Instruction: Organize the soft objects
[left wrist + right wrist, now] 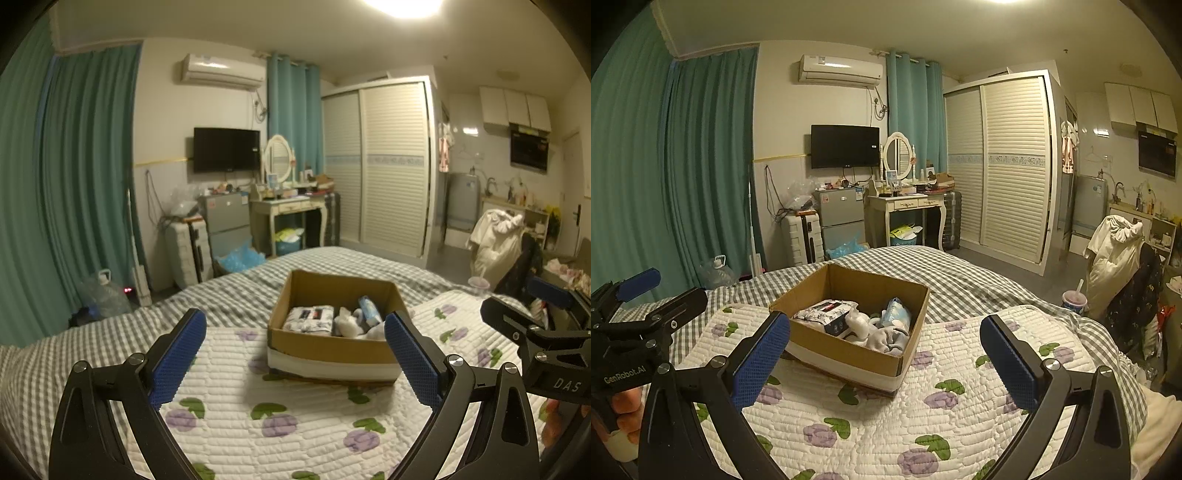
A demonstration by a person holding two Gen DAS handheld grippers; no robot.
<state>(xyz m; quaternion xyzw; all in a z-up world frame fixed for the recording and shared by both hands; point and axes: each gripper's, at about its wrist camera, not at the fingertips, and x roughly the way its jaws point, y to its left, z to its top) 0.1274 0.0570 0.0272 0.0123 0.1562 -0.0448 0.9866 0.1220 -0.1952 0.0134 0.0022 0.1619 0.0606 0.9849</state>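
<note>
An open cardboard box (325,350) (827,288) stands on a white quilted pad with purple flowers (236,398) (942,402) on the bed. Inside lie a folded patterned pack (308,318) (823,312), white soft items (352,325) (875,332) and a light blue packet (370,309) (897,312). My left gripper (293,343) is open and empty, just in front of the box. My right gripper (884,350) is open and empty, to the right of the left one, with the box between its fingers in view. Each gripper also shows in the other's view: the right one (532,325), the left one (639,306).
A grey checked bedspread (229,288) (960,280) covers the bed. Beyond it stand a small fridge (840,218), a dressing table (905,206), a wardrobe (1001,166) and teal curtains (683,166). A cup with a straw (1074,299) and a clothes-draped chair (1119,258) are at right.
</note>
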